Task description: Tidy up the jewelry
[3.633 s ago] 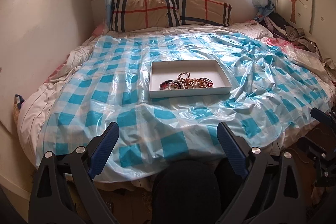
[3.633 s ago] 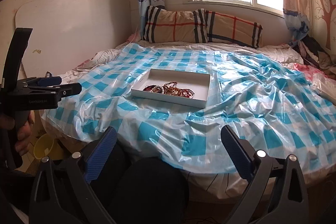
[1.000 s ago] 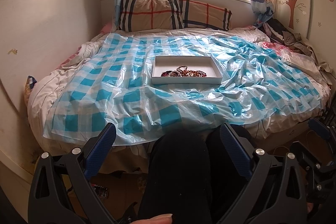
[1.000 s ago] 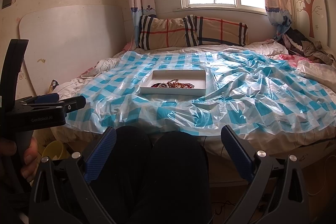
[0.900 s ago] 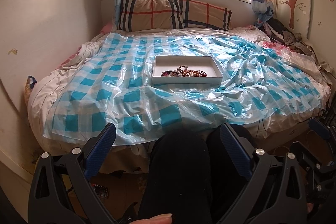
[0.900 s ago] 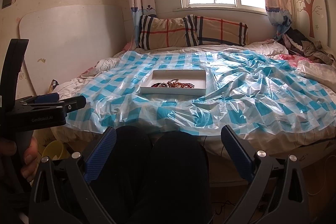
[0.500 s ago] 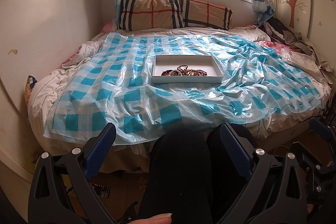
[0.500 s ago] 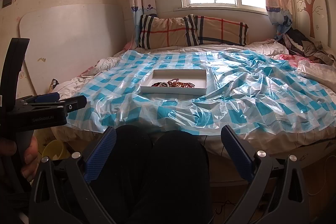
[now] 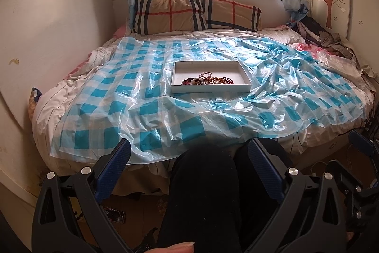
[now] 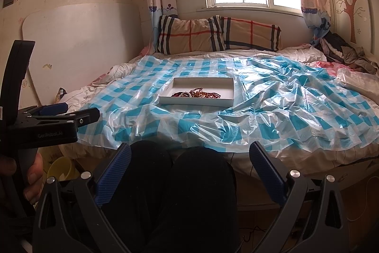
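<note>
Change since earlier: both views have drawn back from the bed; the white shallow rectangular tray (image 9: 175, 77) now sits farther off than 3.6 s ago, and hardly anything has shifted over the last second.
Left jaws: the left gripper (image 9: 189, 164) stands wide open with its blue-padded fingers (image 9: 113, 164) holding nothing, low over the person's black-trousered knees (image 9: 203, 181).
Right jaws: the right gripper (image 10: 189, 164) is likewise spread wide and empty, at the near edge of the bed.
Jewelry: a tangled heap of red, brown and pearl-like beaded bracelets and cords (image 9: 208, 80) lies in the near half of the tray; its far half is bare.
Tray place: mid-bed, on the crinkled blue-and-white checked plastic sheet (image 9: 132, 96), well apart from both grippers.
Stage, as a judgement: all pieces lie in the tray, yet heaped, which fits a pile awaiting sorting or one gathered there on purpose.
Doing it well: if sorting goes on, bring one gripper close and low, pinch a single strand at the heap's edge, and lift slowly so the rest is not dragged.
Risk: the sheet looks slippery, so the tray may slide.
</note>
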The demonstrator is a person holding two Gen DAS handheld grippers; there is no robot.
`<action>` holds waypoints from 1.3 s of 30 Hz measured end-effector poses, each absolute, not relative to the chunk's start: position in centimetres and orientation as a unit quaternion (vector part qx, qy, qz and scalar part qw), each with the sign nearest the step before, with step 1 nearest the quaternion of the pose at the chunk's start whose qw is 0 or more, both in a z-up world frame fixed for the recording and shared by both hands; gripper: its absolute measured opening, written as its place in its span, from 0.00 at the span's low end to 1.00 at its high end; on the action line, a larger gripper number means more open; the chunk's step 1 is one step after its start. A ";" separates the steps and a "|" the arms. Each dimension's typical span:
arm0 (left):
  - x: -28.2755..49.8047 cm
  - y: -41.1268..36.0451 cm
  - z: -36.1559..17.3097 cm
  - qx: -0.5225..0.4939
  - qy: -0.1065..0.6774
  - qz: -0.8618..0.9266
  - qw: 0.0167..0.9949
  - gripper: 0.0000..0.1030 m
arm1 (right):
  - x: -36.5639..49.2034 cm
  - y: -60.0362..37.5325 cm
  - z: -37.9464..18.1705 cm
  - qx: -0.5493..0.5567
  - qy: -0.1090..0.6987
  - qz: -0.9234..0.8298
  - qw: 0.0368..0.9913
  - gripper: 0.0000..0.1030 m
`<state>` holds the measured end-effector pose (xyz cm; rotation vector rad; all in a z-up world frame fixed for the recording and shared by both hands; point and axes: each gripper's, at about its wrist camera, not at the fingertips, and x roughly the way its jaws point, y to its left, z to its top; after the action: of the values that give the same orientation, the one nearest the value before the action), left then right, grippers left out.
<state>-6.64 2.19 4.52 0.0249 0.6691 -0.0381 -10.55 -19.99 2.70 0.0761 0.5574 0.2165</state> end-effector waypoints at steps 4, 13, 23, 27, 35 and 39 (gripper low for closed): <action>-6.7 2.3 4.5 0.010 0.329 -0.020 0.944 0.93 | -10.6 -20.1 2.6 0.038 0.275 0.107 0.955 0.93; -6.5 2.2 4.7 0.016 0.338 -0.013 0.941 0.93 | -10.6 -19.9 2.6 0.037 0.276 0.107 0.955 0.93; -6.2 2.1 4.8 0.016 0.340 -0.008 0.940 0.93 | -10.6 -19.9 2.7 0.037 0.276 0.107 0.954 0.93; -6.2 2.1 4.8 0.017 0.340 -0.008 0.940 0.93 | -10.6 -19.9 2.7 0.037 0.277 0.107 0.954 0.93; -5.9 2.3 4.8 0.019 0.342 -0.004 0.940 0.93 | -10.5 -19.8 2.7 0.037 0.277 0.107 0.954 0.93; -5.8 2.2 4.9 0.020 0.342 -0.002 0.940 0.93 | -10.5 -19.8 2.7 0.036 0.277 0.107 0.954 0.93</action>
<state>-5.80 2.16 4.86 0.0399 0.6977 -0.0048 -10.50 -19.76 2.71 0.0738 0.5622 0.2164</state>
